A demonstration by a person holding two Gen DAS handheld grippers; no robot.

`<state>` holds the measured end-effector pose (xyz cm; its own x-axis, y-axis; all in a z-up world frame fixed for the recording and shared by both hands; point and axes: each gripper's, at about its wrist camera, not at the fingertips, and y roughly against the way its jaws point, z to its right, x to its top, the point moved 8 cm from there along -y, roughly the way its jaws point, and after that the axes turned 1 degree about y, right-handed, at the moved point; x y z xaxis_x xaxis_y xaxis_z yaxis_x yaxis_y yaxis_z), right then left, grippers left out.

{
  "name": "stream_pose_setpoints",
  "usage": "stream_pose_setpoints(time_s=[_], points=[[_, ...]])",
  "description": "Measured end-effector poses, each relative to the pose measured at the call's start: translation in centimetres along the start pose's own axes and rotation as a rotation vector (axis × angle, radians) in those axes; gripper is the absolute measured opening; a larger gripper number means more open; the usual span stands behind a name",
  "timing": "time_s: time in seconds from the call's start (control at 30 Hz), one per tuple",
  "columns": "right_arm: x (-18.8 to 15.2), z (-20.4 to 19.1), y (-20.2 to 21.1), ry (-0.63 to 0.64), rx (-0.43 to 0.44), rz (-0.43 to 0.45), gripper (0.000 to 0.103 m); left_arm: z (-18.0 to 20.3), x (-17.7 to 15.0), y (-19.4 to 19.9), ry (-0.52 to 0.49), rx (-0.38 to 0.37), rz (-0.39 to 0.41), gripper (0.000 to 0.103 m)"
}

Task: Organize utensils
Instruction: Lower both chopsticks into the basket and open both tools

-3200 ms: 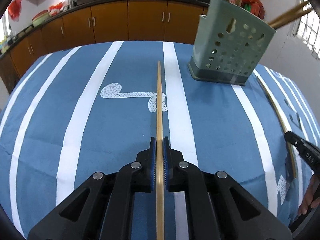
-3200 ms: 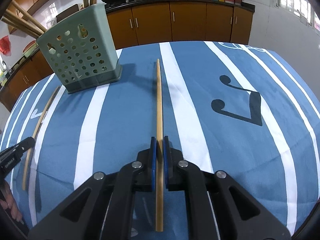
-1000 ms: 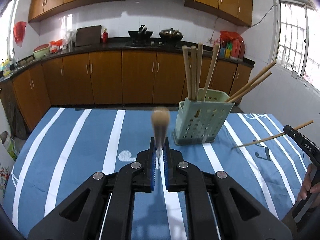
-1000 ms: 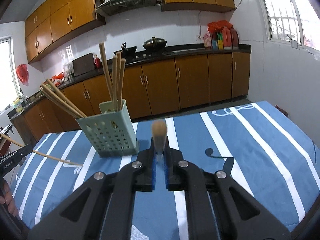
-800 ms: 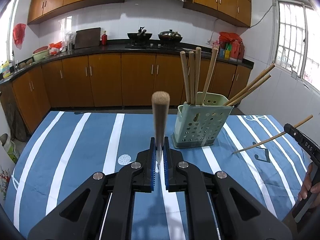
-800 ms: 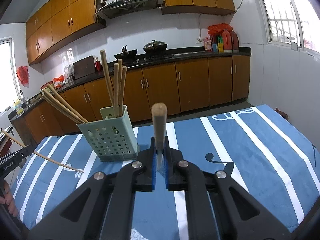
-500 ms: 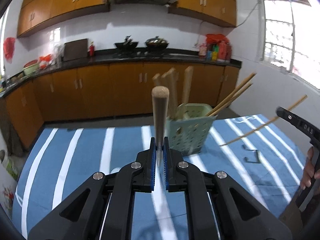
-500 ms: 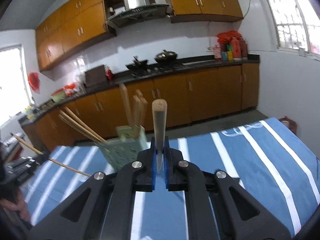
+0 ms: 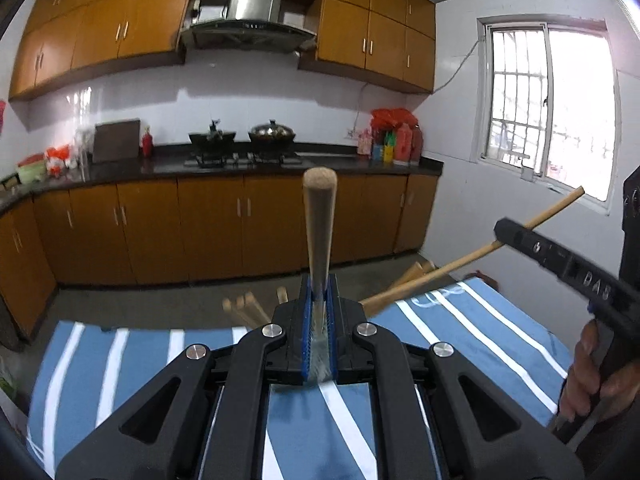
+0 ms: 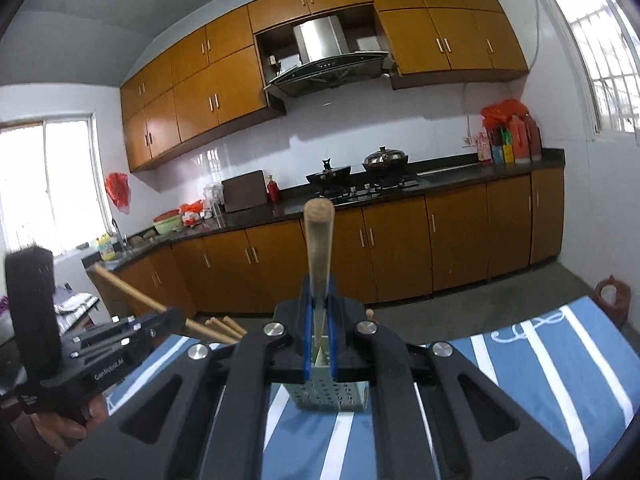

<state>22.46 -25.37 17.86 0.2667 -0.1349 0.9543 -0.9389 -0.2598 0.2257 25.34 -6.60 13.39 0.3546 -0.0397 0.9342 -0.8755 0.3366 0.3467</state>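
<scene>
Wooden chopsticks are being carried above a blue-striped bench (image 9: 500, 344), apparently for dropping into the green holder (image 10: 328, 392) sitting at six o'clock under the right claw (image 10: 319, 332). That claw is pinching one chopstick (image 10: 319, 248) between pressed-together pads, its end pointing toward twelve. The left claw (image 9: 319, 320) is likewise pinching a chopstick (image 9: 319, 232), held high, probably to clear sticks already standing in the holder.
</scene>
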Motion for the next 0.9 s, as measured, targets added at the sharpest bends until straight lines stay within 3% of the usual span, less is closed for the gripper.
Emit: stream_pose_setpoints(time_s=[0.17,0.47,0.9], points=[[-0.5,-0.1,-3.6,0.022,-0.034,-0.064,0.008,0.4,0.9,-2.7,-0.034,0.058,-0.028,0.007],[-2.5,0.5,-9.2,0.018,-0.064,-0.185,0.008,0.2,-1.3,-7.0,-0.042,0.100,-0.150,0.007],[-2.8,-0.1,-11.0,0.043,-0.076,-0.216,0.008,-0.4,-2.4,-8.8,-0.018,0.097,-0.199,0.007]])
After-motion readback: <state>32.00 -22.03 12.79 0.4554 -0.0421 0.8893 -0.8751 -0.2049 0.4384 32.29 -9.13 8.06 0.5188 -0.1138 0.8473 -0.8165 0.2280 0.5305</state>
